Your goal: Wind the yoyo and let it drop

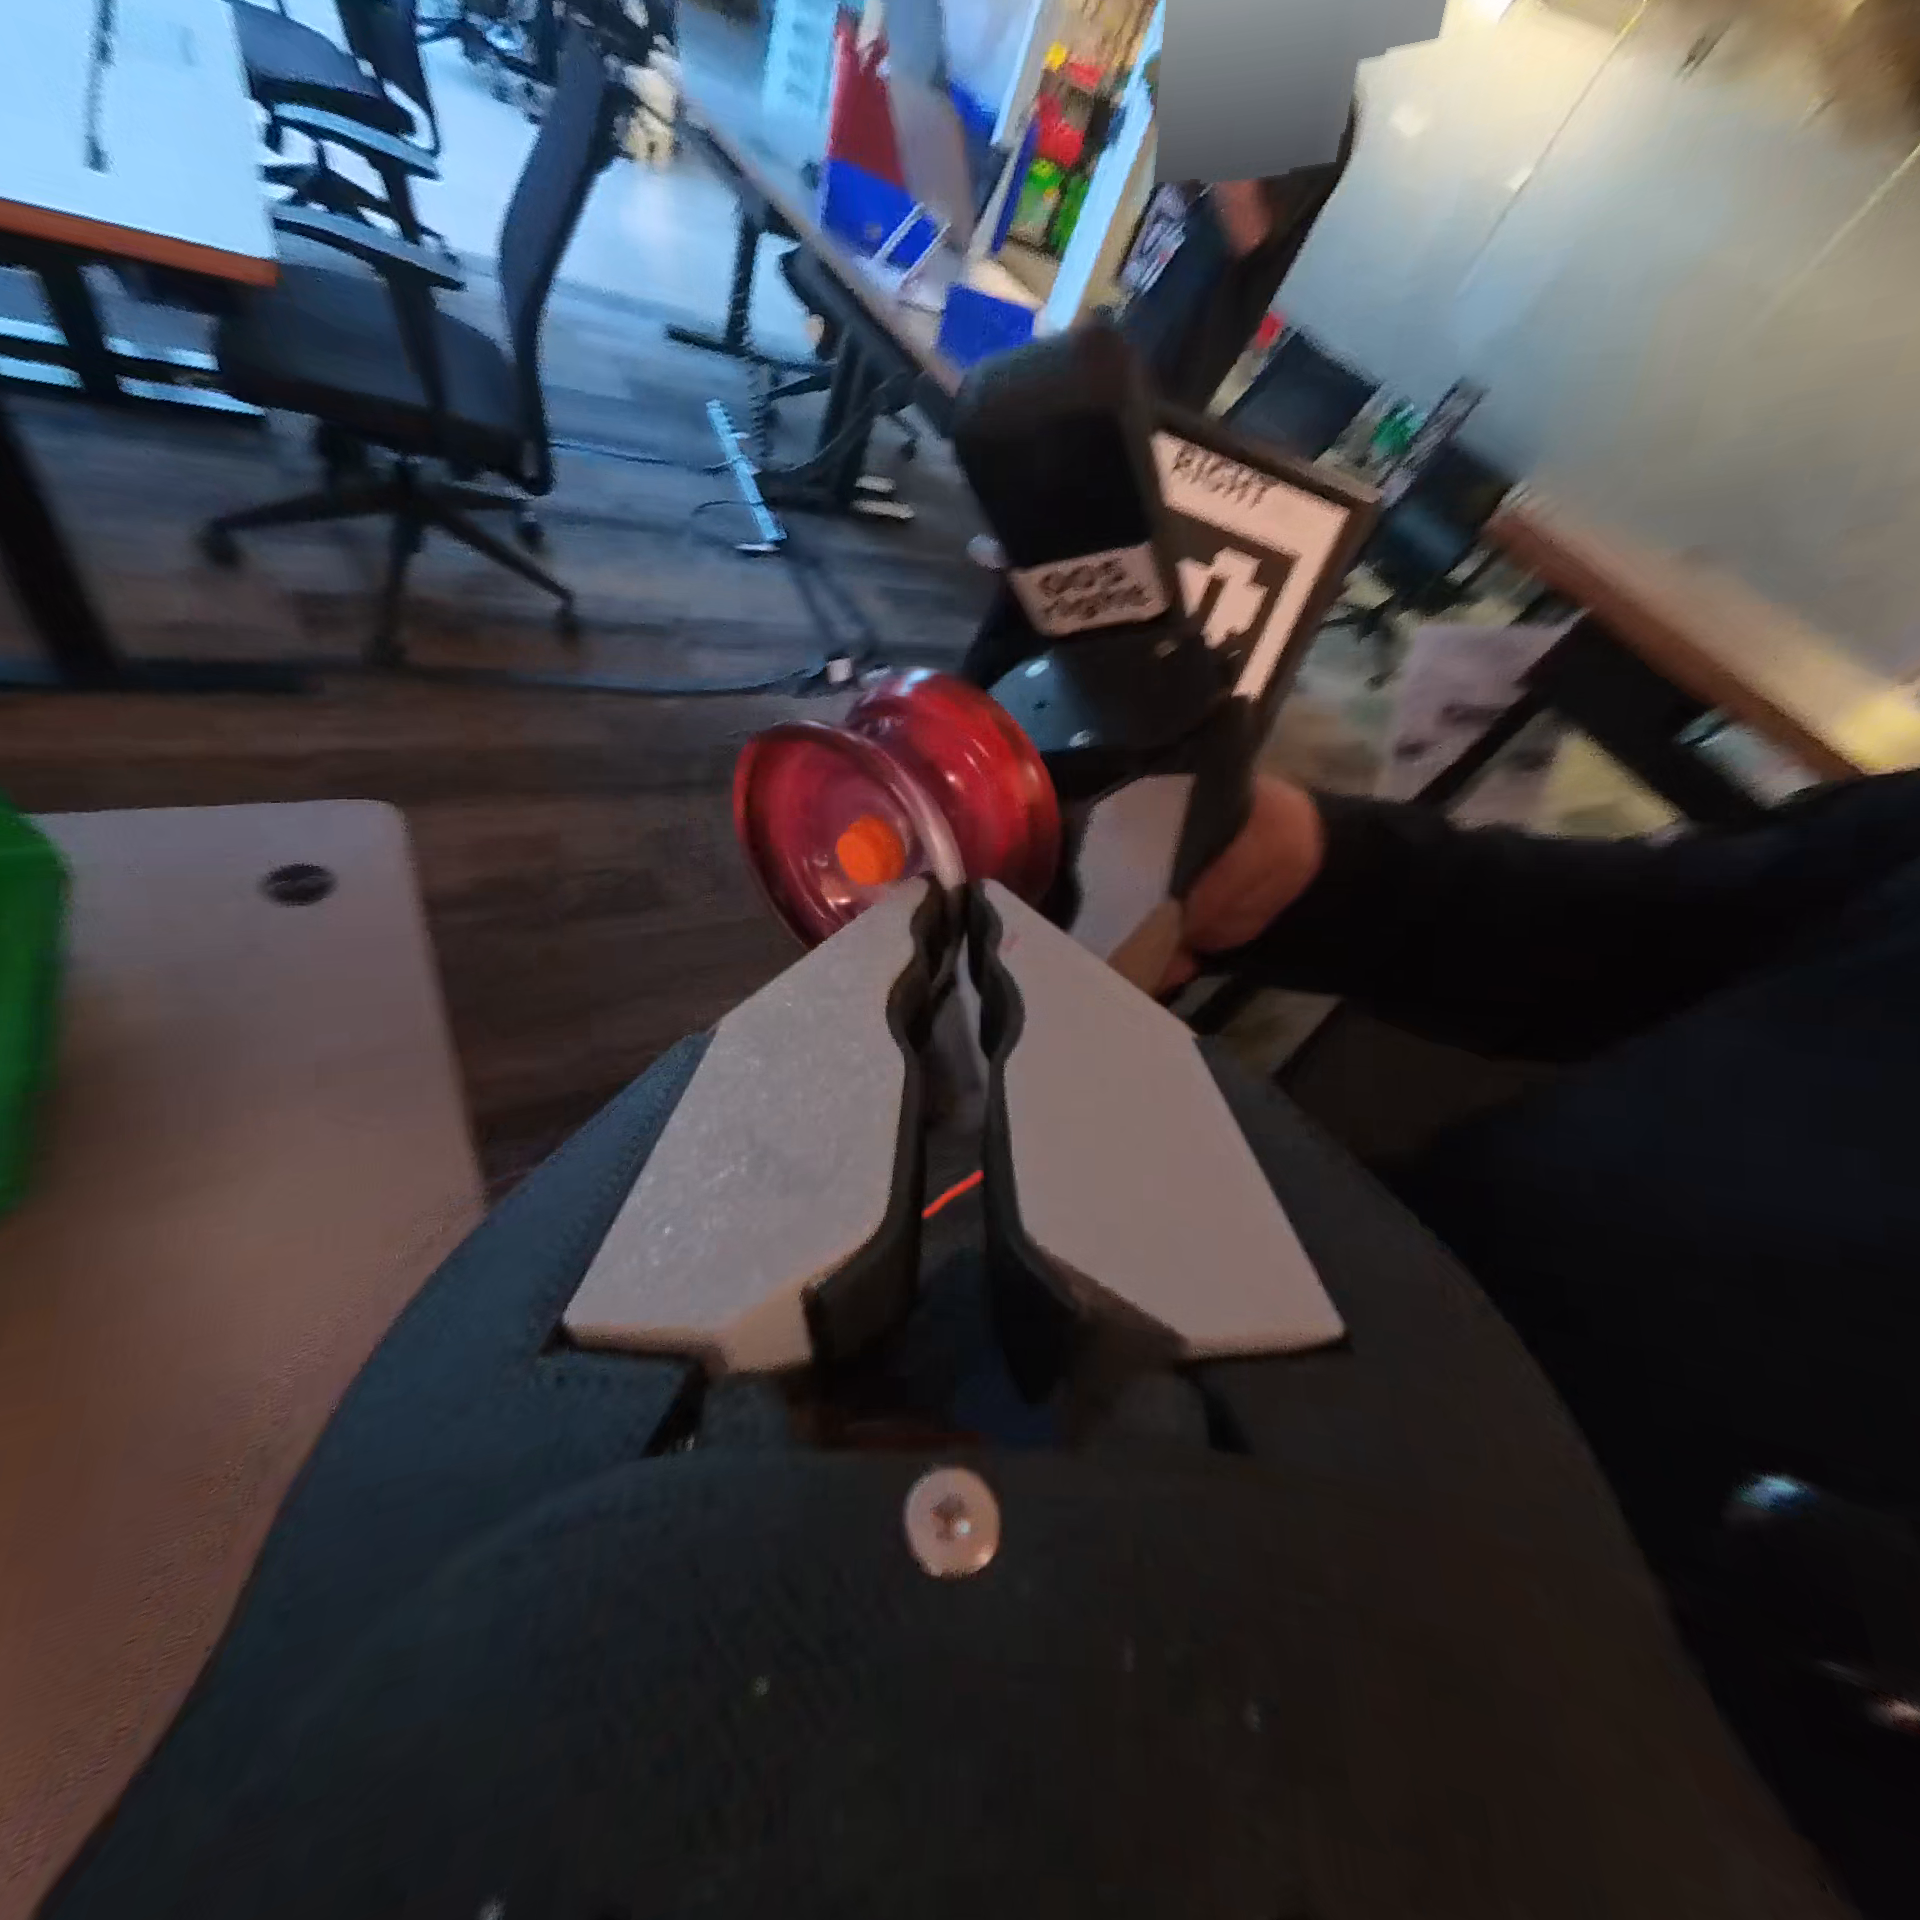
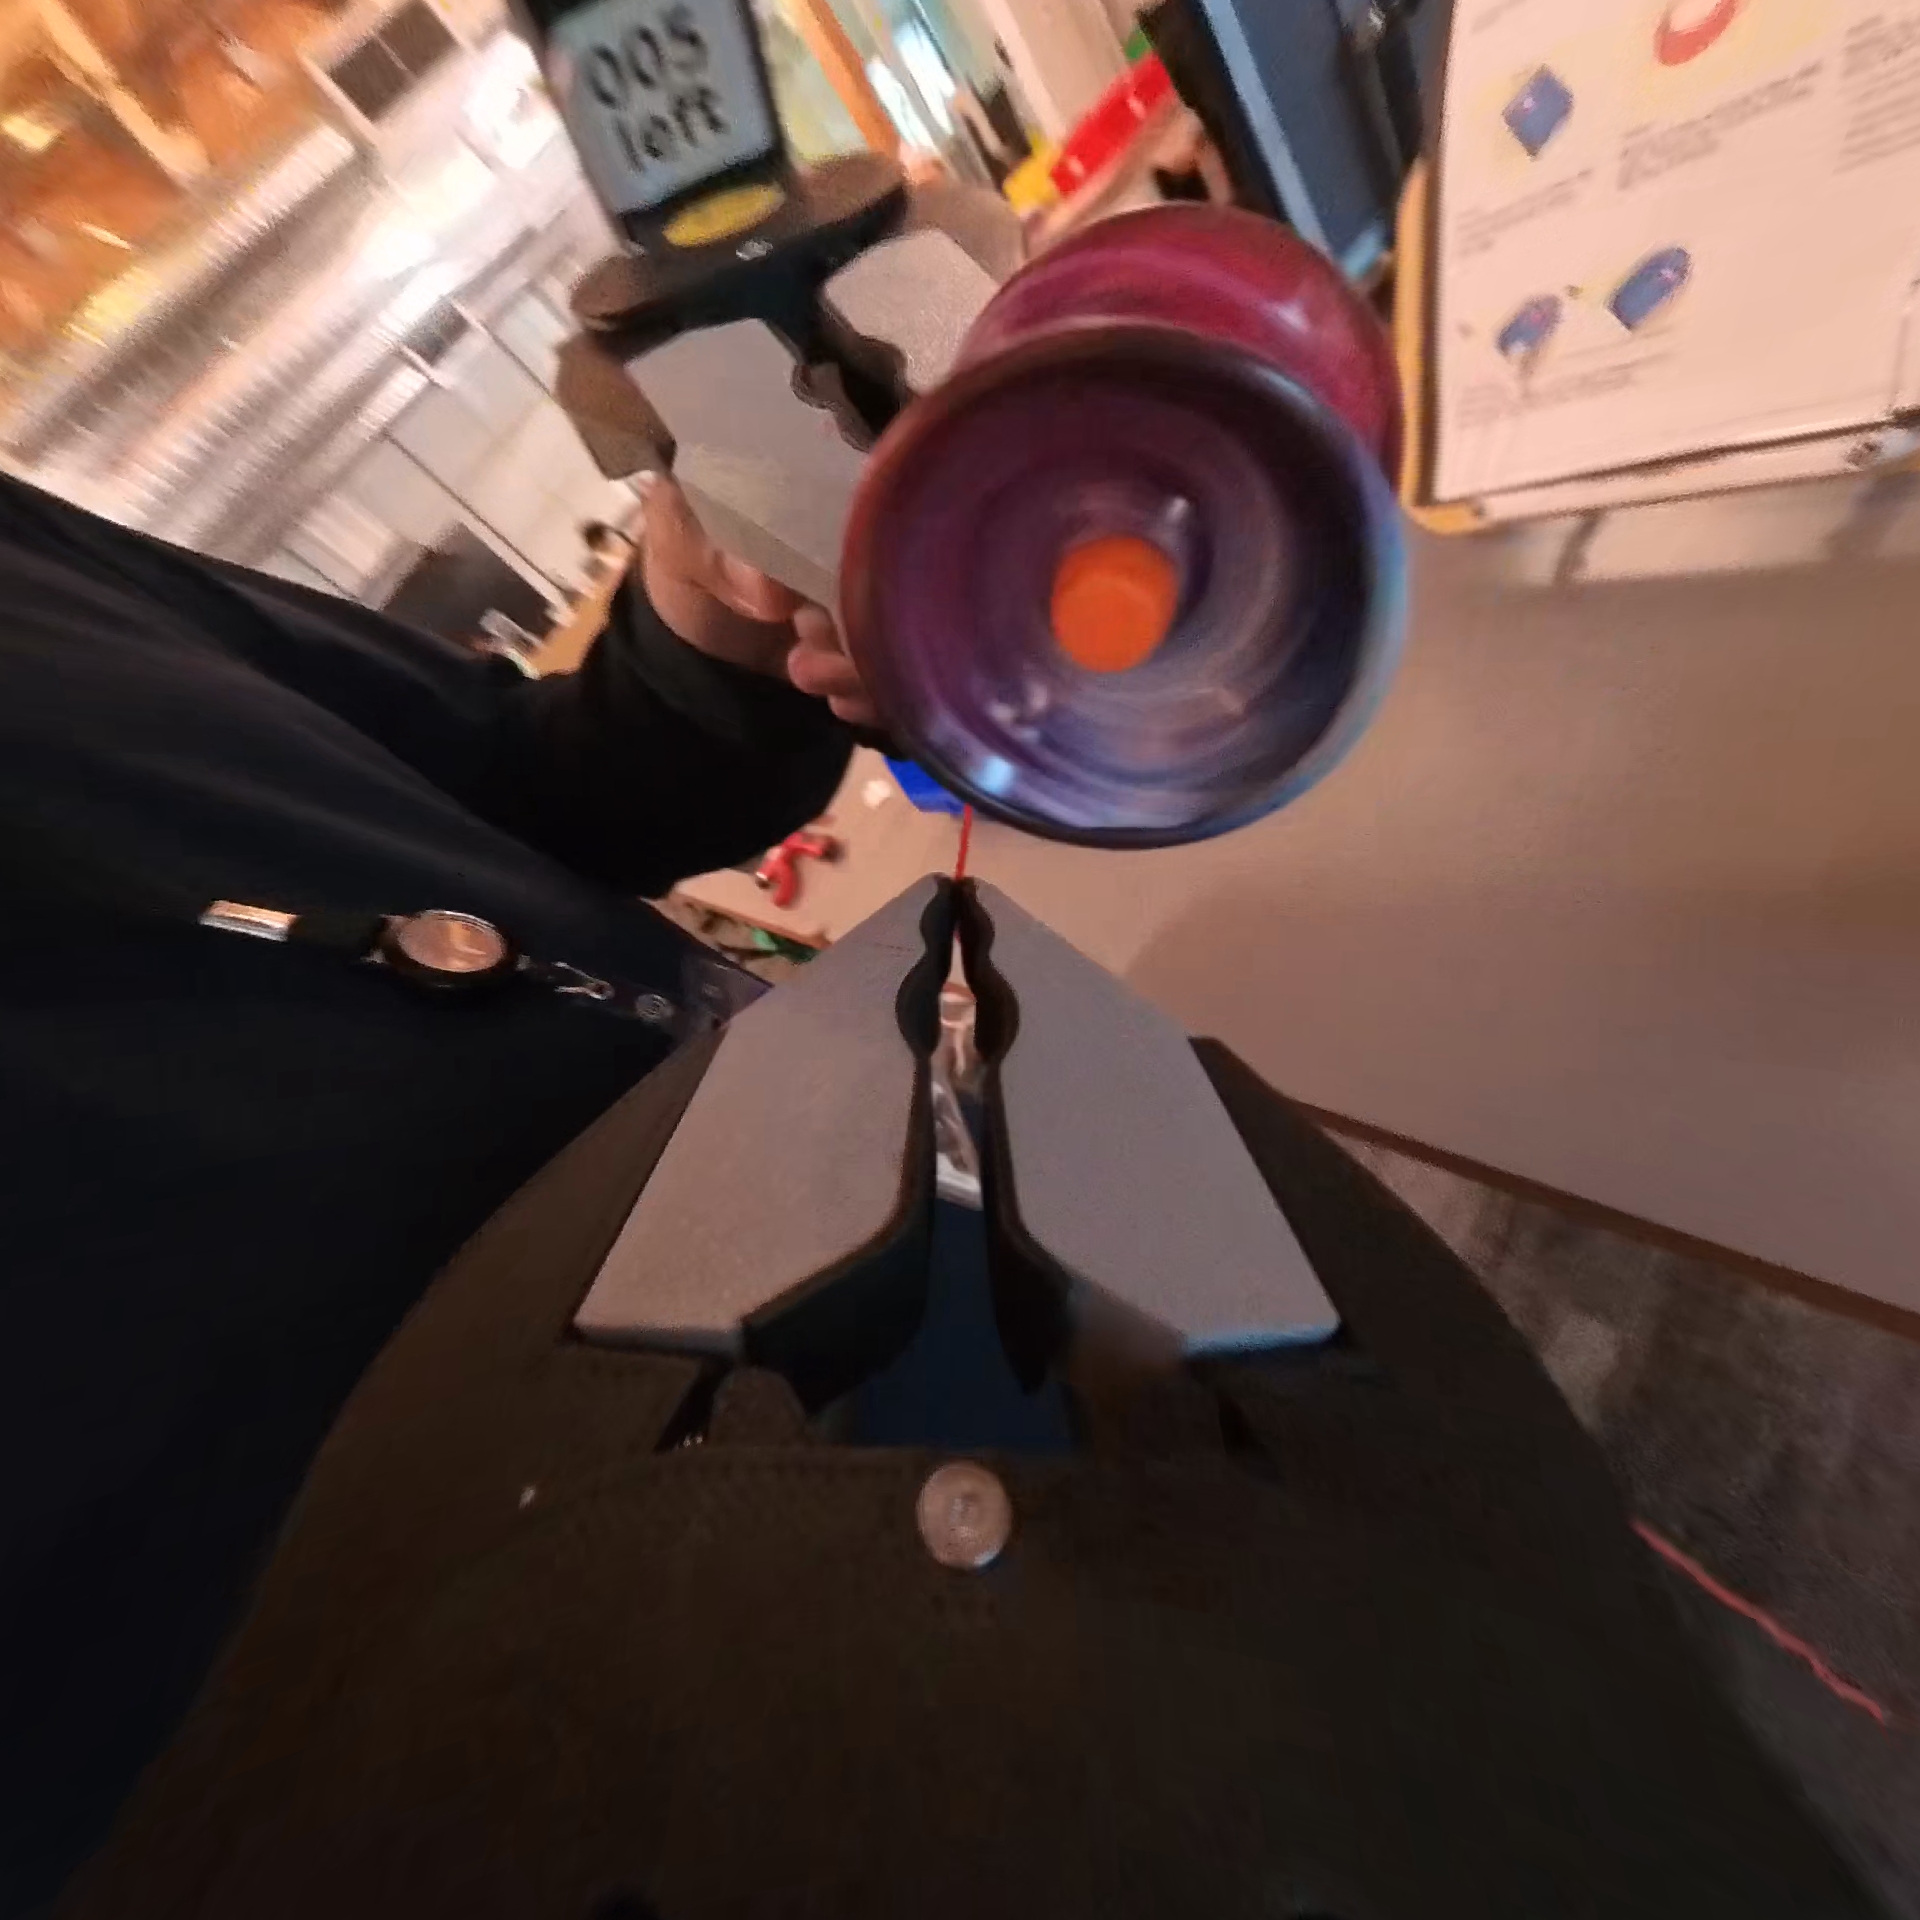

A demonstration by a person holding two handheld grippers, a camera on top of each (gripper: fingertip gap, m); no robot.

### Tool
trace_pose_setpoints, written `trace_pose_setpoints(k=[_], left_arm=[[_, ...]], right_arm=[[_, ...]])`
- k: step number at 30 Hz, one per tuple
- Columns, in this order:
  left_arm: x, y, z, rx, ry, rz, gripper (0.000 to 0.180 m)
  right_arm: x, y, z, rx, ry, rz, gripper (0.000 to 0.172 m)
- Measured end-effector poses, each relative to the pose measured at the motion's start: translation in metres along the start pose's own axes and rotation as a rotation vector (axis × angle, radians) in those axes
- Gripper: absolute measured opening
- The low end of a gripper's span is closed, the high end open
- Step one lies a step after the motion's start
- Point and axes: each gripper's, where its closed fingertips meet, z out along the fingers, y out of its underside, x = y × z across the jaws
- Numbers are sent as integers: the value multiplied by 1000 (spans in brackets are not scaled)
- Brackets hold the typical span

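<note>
A translucent red yoyo (image 1: 894,810) with an orange hub is held in the air. My left gripper (image 1: 956,899) is shut, and the thin rim of the yoyo's near half runs in between its fingertips. In the right wrist view the yoyo (image 2: 1122,592) is large and blurred, with the left gripper (image 2: 842,384) behind it. My right gripper (image 2: 954,883) is shut on the red string (image 2: 964,842), which runs a short way up from its tips to the yoyo. The right gripper (image 1: 1132,862) also shows behind the yoyo in the left wrist view. A bit of red string (image 1: 951,1195) shows behind the left fingers.
A pale table (image 1: 208,1039) with a green object (image 1: 26,997) lies at lower left. Office chairs (image 1: 416,343) and desks stand beyond on a dark floor. A person's hand (image 1: 1247,873) and dark sleeve are at the right. A poster board (image 2: 1662,239) stands at upper right. The left gripper's tips are roughly 6 cm from the right gripper's.
</note>
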Motion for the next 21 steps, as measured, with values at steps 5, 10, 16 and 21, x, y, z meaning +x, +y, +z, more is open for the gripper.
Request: trace_pose_setpoints(k=[5, 10, 16, 21], left_arm=[[17, -10, -11, 59, 140, -108, 1], [29, -8, -11, 5, 178, -63, 1], [37, 22, -18, -194, 193, 38, 2], [41, 56, -23, -452, 186, 170, 2]], right_arm=[[-4, 6, 6, -6, -36, -73, 0], [28, 25, 5, -144, 136, -164, 0], [52, 12, -37, -151, 278, -160, 0], [32, -1, -52, -175, 257, -166, 0]])
